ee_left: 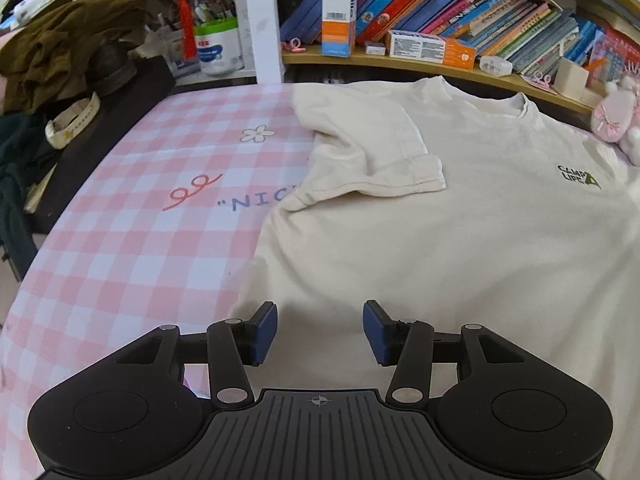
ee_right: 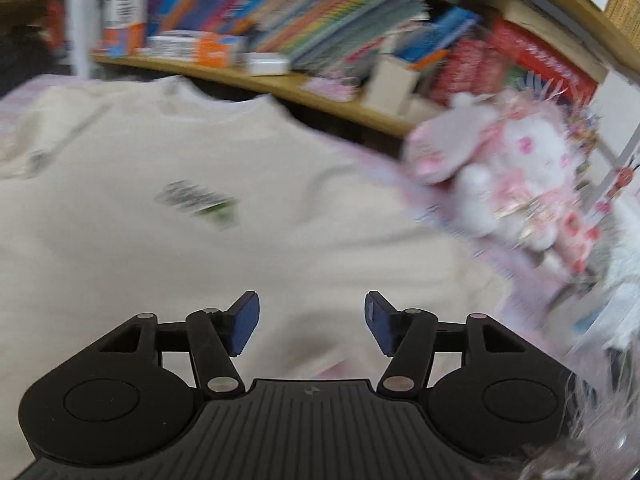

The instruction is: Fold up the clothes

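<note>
T-shirt: I see a cream T-shirt (ee_left: pixel 460 240) lying face up on the pink-and-white checked sheet (ee_left: pixel 132 216), and I take it as my landmark.
Long axis: it runs from the hem near my grippers to the collar (ee_left: pixel 520 106) at the far end, by the bookshelf (ee_left: pixel 420 70).
Sleeve: one short sleeve (ee_left: pixel 380 156) is folded inward and lies on the shirt's chest, on the side toward the bare sheet.
Writing on shirt: a small dark green chest logo (ee_left: pixel 578 176) reads "CAMP LIFE" in the left wrist view; in the right wrist view it is smeared and I cannot read it.
Writing on sheet: beside the folded sleeve I read "NIC", the rest hidden under the shirt; a flower outline and a red squiggle sit near it.
Left gripper (ee_left: pixel 320 330): jaws spread, holding nothing, hovering over the shirt's near edge.
Right gripper (ee_right: pixel 312 322): jaws spread, holding nothing, over the shirt's lower body.
Left view only: a heap of brown clothing (ee_left: pixel 68 44) beyond the sheet, well apart from the shirt.
Right view only: a pink-and-white plush toy (ee_right: pixel 516 184) seen whole, just beside the shirt's far shoulder; the picture is motion-blurred.
</note>
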